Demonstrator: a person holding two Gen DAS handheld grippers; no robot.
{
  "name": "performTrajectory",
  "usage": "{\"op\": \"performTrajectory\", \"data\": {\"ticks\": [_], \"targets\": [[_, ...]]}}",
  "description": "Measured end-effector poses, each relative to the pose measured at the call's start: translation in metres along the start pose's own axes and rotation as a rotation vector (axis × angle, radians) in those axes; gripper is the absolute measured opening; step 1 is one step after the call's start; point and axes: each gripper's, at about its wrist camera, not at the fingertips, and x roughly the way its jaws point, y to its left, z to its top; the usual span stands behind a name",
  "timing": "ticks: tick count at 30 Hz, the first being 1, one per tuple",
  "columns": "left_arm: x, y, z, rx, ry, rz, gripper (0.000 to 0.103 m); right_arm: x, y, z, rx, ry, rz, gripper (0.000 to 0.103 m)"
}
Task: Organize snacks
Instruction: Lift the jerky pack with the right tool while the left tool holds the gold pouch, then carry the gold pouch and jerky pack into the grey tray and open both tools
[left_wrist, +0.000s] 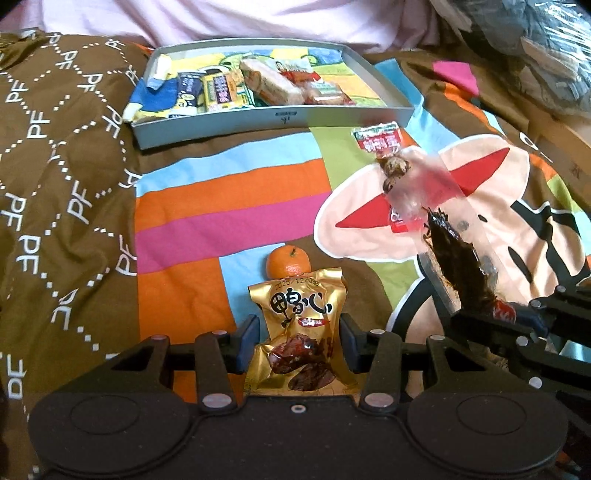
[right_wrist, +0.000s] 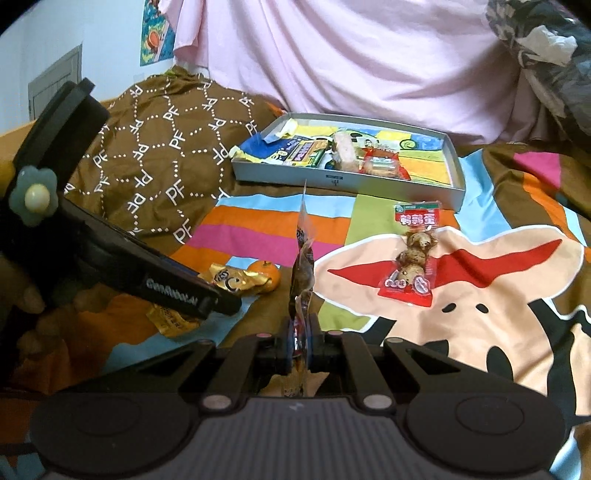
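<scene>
Left of the grey tray (left_wrist: 266, 117): only brown patterned bedspread (left_wrist: 66, 155). Nearer than the tray, left tongs (left_wrist: 298, 341) spread either side of a gold duck-heart pouch (left_wrist: 301, 339) flat on the bed, not yet pinched; a mandarin (left_wrist: 288, 262) touching the pouch's far edge. Right of that, right tongs (right_wrist: 299, 345) pressed together on a clear packet of dark dried snack (right_wrist: 303, 273), lifted edge-on. Further right, just short of the tray's near wall, a quail-egg packet (right_wrist: 413, 254) lying loose. Judged mid-sorting: several snacks already boxed. Next likely carrying the held packet over the near wall into the tray's bare right part, then closing on the pouch.
</scene>
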Motion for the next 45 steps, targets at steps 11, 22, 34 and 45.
{"op": "performTrajectory", "data": {"ticks": [11,22,34,45], "targets": [[-0.022,-0.012,0.004,-0.086,-0.103,-0.001,0.048,-0.013,-0.013,0.002,0.033,-0.068,0.028,0.007],[-0.017,-0.026,0.060,-0.151,-0.210,-0.018,0.048,-0.005,-0.051,0.039,0.020,-0.141,0.051,0.007],[0.019,0.004,0.164,-0.203,-0.274,0.029,0.048,0.057,-0.114,0.105,-0.013,-0.176,-0.024,0.008],[0.100,-0.007,0.252,-0.179,-0.313,-0.022,0.049,0.132,-0.170,0.136,0.129,-0.220,-0.090,0.008]]}}
